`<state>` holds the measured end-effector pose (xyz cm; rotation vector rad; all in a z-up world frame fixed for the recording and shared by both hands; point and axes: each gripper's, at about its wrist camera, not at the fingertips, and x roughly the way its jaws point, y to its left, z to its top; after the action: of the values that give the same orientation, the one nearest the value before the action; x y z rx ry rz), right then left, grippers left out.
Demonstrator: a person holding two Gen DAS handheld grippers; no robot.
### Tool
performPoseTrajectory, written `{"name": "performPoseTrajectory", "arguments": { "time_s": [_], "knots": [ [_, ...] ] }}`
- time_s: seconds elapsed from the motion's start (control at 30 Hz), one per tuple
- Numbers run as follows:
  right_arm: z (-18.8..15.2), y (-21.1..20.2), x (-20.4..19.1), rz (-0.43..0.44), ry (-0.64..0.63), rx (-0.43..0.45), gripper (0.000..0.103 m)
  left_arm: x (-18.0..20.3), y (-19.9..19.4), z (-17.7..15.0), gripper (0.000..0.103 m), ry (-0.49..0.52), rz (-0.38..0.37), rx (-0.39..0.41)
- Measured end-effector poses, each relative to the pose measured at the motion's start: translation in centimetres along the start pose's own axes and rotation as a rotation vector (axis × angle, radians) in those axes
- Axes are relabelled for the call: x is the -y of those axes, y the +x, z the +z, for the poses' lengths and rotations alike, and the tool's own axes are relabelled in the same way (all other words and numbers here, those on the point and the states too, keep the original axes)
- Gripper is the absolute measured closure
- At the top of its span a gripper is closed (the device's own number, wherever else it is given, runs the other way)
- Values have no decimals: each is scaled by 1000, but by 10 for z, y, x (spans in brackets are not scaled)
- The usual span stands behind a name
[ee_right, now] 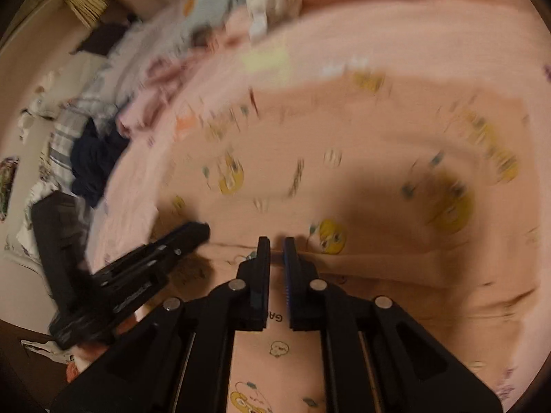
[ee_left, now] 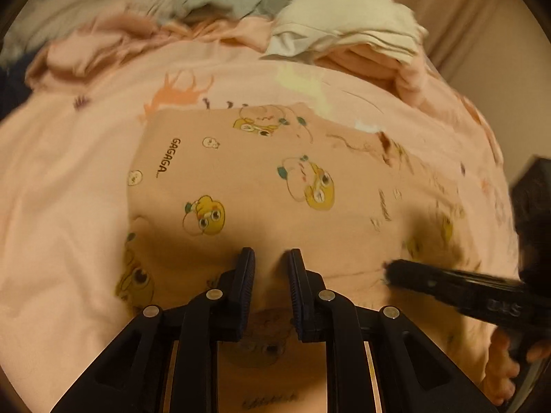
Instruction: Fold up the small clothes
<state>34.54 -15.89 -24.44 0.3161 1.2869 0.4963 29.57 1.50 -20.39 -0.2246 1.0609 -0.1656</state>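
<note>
The garment (ee_left: 261, 179) is a small peach piece printed with yellow cartoon ducks and the word "GAGAGA...", lying spread on a pink sheet (ee_left: 69, 172) that carries its own faint animal prints. It sits in the middle of the sheet, directly ahead of both tools.

The left hand-held gripper (ee_left: 270, 258) is low over the near part of the garment, its fingers a little apart with peach cloth showing in the gap; whether they touch or pinch the cloth I cannot tell. In the left view the right hand-held gripper (ee_left: 389, 272) comes in from the right side, blurred, its tip over the garment's right part.

In the right view the right hand-held gripper (ee_right: 277, 244) has its fingers close together, only a narrow gap between them, at a fold edge of the garment (ee_right: 344, 158). Whether cloth is caught between them is unclear. The left hand-held gripper (ee_right: 203, 230) lies to the left there, pointing toward the same fold edge. Much of this view is smeared by motion blur.

At the far end of the sheet a heap of clothes (ee_left: 310, 10) lies, grey, white and pink pieces piled together. More clothes (ee_right: 93, 161), dark blue and striped, lie off the sheet's left side in the right view.
</note>
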Motion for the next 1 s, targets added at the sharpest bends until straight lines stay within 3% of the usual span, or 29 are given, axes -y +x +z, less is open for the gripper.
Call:
{"name": "performPoseTrajectory", "arguments": {
  "time_s": [0.13, 0.23, 0.3, 0.37, 0.43, 0.53, 0.6, 0.63, 0.7, 0.83, 0.93, 0.97, 1.0],
  "knots": [
    [-23, -12, 12, 36, -7, -14, 101, -3, -13, -13, 86, 37, -9, -19],
    [-33, -34, 26, 35, 22, -10, 97, -9, -21, -20, 86, 12, -43, -57],
    [-35, -52, 24, 13, 7, 43, 92, -12, -35, -21, 86, 4, -62, -26],
    [-32, -71, 30, 8, -7, 94, 92, -16, -52, -14, 86, 0, -63, 64],
    [-21, -88, 38, -43, -10, 165, 92, -23, -59, -3, 86, -45, -61, 120],
    [-2, -87, 58, -125, 33, 182, 92, -40, -37, 12, 86, -124, -84, 60],
    [2, -76, 78, -176, 83, 145, 93, -51, -16, 9, 86, -138, 8, 12],
    [0, -69, 91, -221, 111, 128, 99, -55, -11, 6, 87, -131, 17, 14],
    [-5, -69, 104, -166, 128, 158, 103, -65, -14, -3, 87, -132, -43, 56],
    [-20, -81, 125, -72, 199, 173, 103, -75, -23, -7, 87, -160, -63, 44],
    [-26, -92, 121, -109, 190, 183, 103, -74, -36, -6, 87, -145, -40, 46],
    [-27, -96, 118, -122, 184, 194, 94, -73, -42, -8, 87, -143, -25, 50],
    [-26, -101, 115, -121, 176, 210, 94, -73, -49, -10, 86, -144, -9, 54]
  ]
}}
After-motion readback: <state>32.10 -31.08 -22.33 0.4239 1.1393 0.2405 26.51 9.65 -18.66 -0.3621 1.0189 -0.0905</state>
